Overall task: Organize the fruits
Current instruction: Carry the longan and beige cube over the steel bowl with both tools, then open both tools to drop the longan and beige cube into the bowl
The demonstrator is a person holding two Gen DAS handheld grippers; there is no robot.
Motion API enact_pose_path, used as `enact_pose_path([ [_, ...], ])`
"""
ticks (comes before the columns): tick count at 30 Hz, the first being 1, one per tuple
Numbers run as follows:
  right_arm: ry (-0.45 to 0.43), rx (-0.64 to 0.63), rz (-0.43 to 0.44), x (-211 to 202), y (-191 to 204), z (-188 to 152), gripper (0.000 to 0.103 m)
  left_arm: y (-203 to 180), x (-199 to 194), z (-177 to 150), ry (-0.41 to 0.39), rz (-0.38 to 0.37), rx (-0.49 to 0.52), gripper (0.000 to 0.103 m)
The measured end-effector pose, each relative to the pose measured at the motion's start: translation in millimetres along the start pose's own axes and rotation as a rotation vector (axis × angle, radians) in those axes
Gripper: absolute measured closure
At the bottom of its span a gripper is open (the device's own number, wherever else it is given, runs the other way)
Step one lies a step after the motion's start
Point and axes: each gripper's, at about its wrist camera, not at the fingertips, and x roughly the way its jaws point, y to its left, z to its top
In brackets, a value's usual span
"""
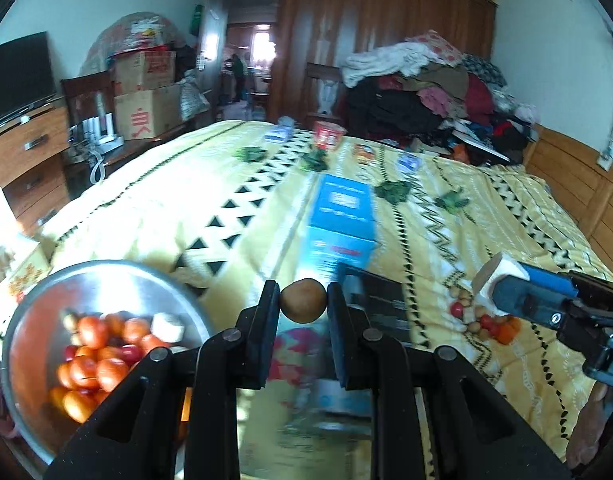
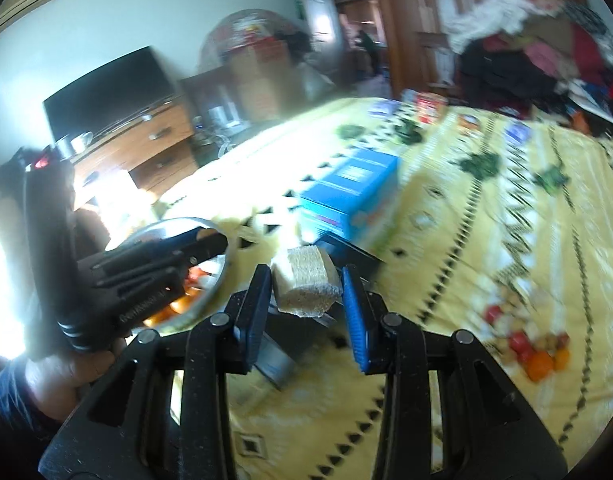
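Observation:
My left gripper [image 1: 303, 300] is shut on a small round brown fruit [image 1: 303, 300], held above the bed just right of a metal bowl [image 1: 106, 272]. The bowl holds several orange and red fruits [image 1: 94, 352] and a pale chunk. My right gripper [image 2: 306, 286] is shut on a pale cut fruit chunk [image 2: 306, 286], held above the bed near the bowl's rim [image 2: 210, 224]; it also shows in the left wrist view [image 1: 502, 280]. A loose pile of small red, orange and tan fruits [image 1: 482, 322] lies on the yellow bedspread, seen too in the right wrist view [image 2: 534, 350].
A blue box [image 1: 342, 220] lies on the yellow patterned bedspread [image 1: 186, 200] beyond the grippers. Small packets and a red cup [image 1: 326, 134] sit at the far end. A clothes pile [image 1: 426, 92] fills the far right. Drawers and a TV [image 1: 18, 72] stand left.

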Motion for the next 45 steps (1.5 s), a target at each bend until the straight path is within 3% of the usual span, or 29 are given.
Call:
enact_pose_path([
  [9, 0.035, -0.091, 0.154, 58, 80, 33, 0.067, 116, -18, -5, 0.005, 0.193, -0.123, 0.08],
  [17, 0.096, -0.15, 0.239, 101, 136, 41, 0.067, 176, -22, -9, 0.016, 0.289, -0.182, 0.08],
  [26, 0.187, -0.163, 0.268, 142, 159, 37, 0.067, 202, -3, -24, 0.091, 0.326, -0.195, 0.08],
  [45, 0.246, -0.141, 0.267, 164, 168, 27, 0.067, 211, 11, -33, 0.143, 0.318, -0.204, 0.08],
])
